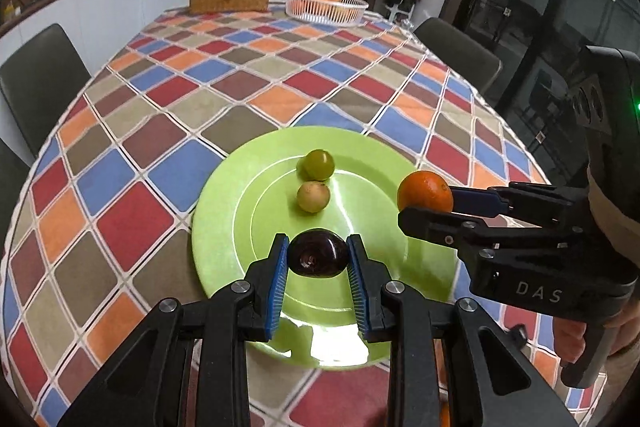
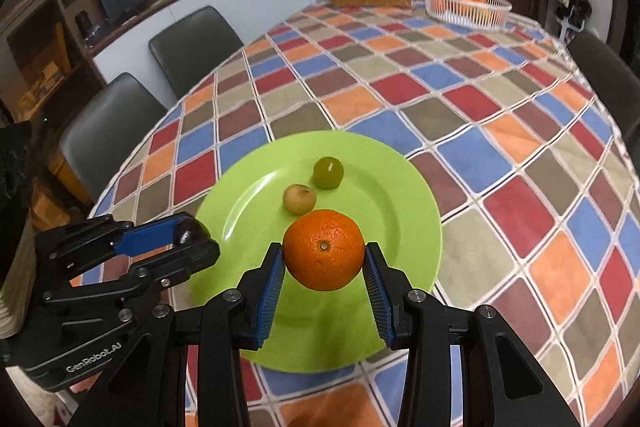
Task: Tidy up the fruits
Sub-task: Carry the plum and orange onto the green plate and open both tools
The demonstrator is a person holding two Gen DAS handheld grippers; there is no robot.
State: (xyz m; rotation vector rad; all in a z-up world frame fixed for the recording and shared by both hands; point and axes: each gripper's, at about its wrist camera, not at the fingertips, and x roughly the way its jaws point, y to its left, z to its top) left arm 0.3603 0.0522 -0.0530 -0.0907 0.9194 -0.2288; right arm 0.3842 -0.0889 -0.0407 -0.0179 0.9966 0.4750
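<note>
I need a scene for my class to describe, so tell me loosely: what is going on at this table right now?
A person holds two grippers over a green plate on a checked tablecloth. The left gripper grips a dark plum; the right gripper grips an orange. Two small greenish fruits already lie on the plate. A white basket holding more oranges stands at the far end.

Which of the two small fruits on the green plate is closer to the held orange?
The paler yellowish fruit, just beyond the orange in the right tool. The greener fruit lies farther back on the plate.
</note>
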